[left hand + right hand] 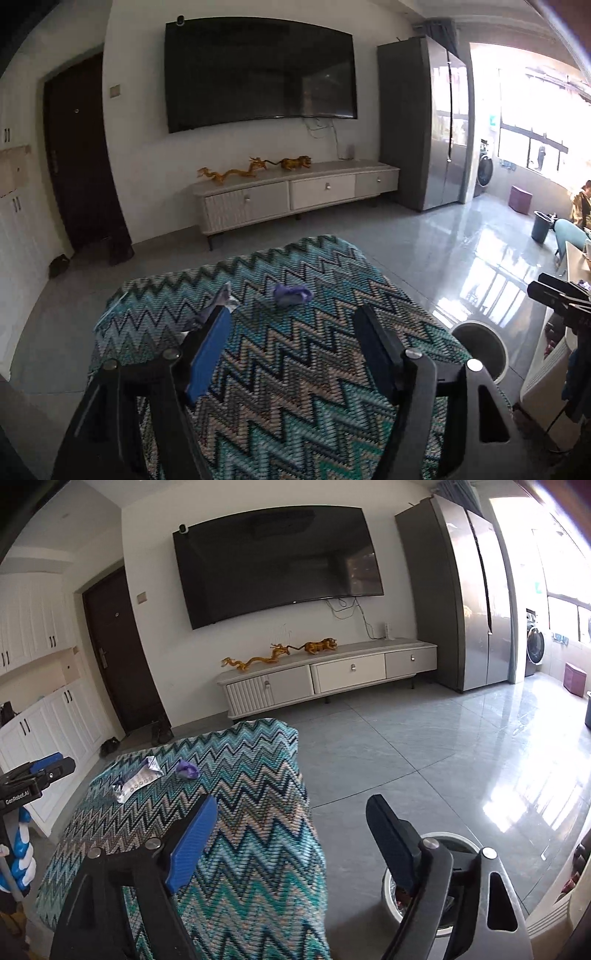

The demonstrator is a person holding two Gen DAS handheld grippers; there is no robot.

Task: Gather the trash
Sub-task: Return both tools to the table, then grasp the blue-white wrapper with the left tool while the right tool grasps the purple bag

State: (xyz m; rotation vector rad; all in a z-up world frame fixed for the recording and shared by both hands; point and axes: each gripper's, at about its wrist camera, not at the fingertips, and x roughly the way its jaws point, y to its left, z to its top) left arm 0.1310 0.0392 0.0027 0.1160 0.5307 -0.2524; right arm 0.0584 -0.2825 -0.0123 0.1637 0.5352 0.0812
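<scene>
L gripper (291, 314) is hovering over the zigzag-patterned cloth (295, 369), pointing fwd and tilting down toward the far end of it. Its fingers are standing wide apart w/ nothing between them; the blue pad (208, 356) on one side is showing, the other finger is looking dark. Just past its tips, a crumpled purple wad (291, 293) is lying on the cloth, and a silvery foil wrapper (221, 301) is lying near the tip of the blue-pad finger, partly hidden behind it; can't tell if they're touching.

R gripper (291, 805) is also angling down, hanging over the cloth's right edge, w/ the grey tile floor (424, 738) under its right finger. Fingers are spread wide, nothing in the gap. Below its right finger a round white trash bin (391, 897) is standing on the floor beside the cloth, w/ some dark bits inside. In the R view the foil wrapper (136, 781) and purple wad (187, 770) are lying near each other but apart, at the far left part of the cloth, well away from the R tips.

Each gripper is poking into the other's view at the frame edge.
</scene>
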